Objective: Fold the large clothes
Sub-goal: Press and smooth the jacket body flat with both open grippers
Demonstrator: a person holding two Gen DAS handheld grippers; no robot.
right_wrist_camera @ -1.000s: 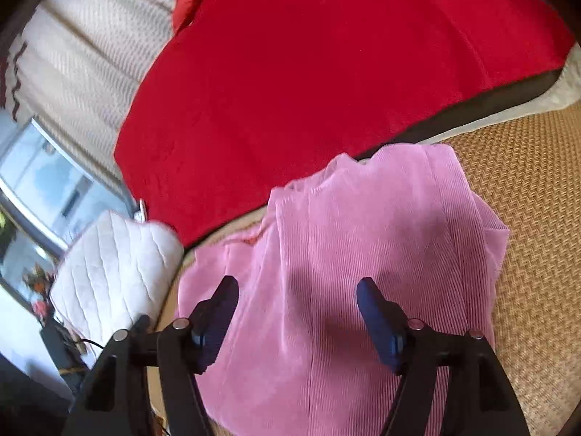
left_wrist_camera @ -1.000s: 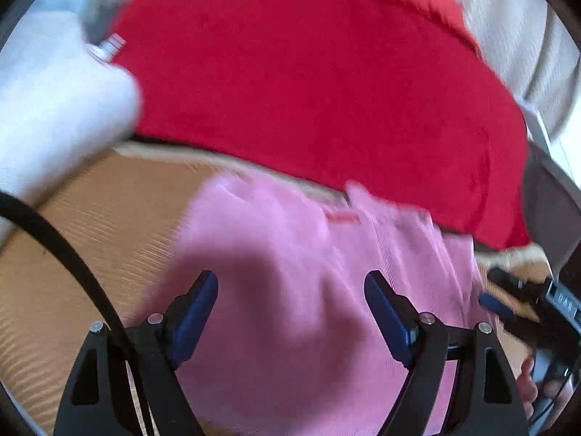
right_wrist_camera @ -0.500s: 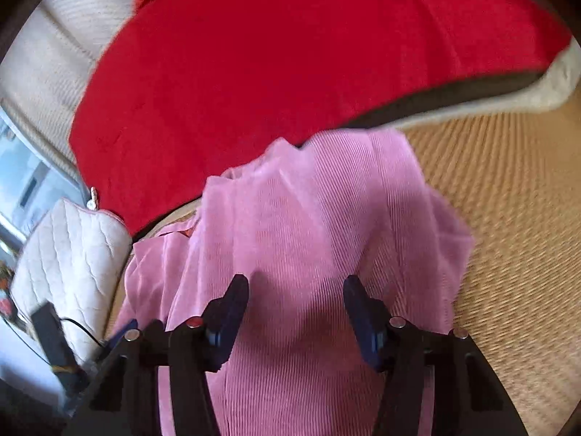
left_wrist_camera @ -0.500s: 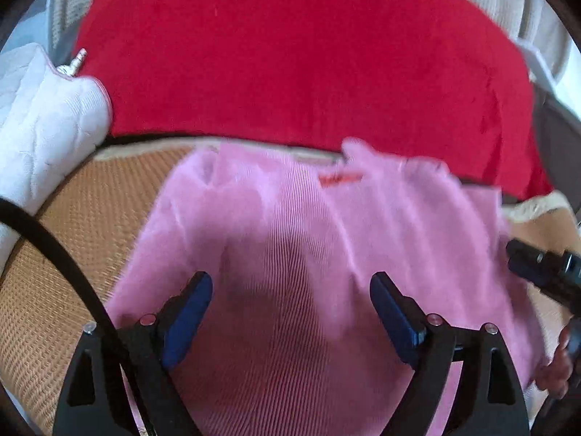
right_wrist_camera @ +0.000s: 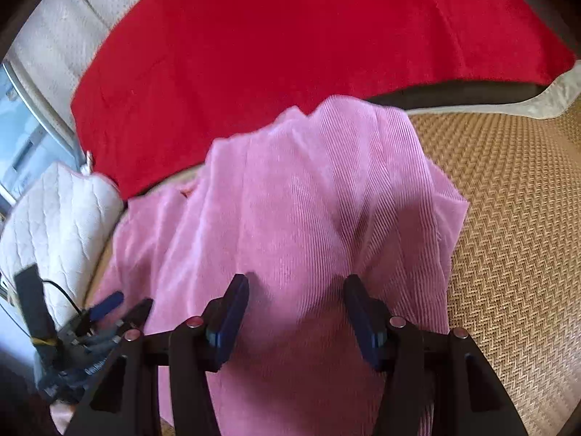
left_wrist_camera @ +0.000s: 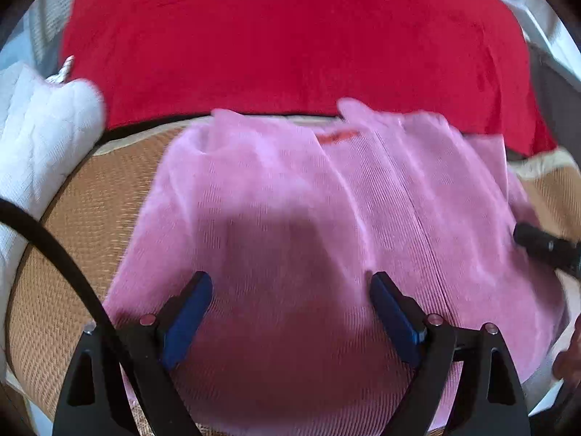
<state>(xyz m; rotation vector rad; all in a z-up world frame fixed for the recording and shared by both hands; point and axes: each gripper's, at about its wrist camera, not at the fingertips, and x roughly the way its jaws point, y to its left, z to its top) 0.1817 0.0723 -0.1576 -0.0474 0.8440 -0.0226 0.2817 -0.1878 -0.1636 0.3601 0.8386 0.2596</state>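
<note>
A pink ribbed garment (left_wrist_camera: pixel 326 218) lies rumpled on a woven tan mat (left_wrist_camera: pixel 90 218), its neck label toward the back. It also shows in the right wrist view (right_wrist_camera: pixel 308 200), bunched into folds. My left gripper (left_wrist_camera: pixel 290 290) is open and empty, just above the garment's near part. My right gripper (right_wrist_camera: pixel 296 296) is open and empty, close over the garment's near right part. The right gripper's tip (left_wrist_camera: pixel 544 247) shows at the right edge of the left wrist view. The left gripper (right_wrist_camera: pixel 109 312) shows at the lower left of the right wrist view.
A large red cloth (left_wrist_camera: pixel 290 36) covers the back, also in the right wrist view (right_wrist_camera: pixel 290 36). A white quilted cushion (left_wrist_camera: pixel 36 138) sits at the left, with a black cable (left_wrist_camera: pixel 54 254) across it. The woven mat (right_wrist_camera: pixel 508 218) stretches to the right.
Both grippers have moved in closer over the pink garment, which now fills more of each view. The right gripper's jaws have narrowed somewhat. Neither has taken hold of anything.
</note>
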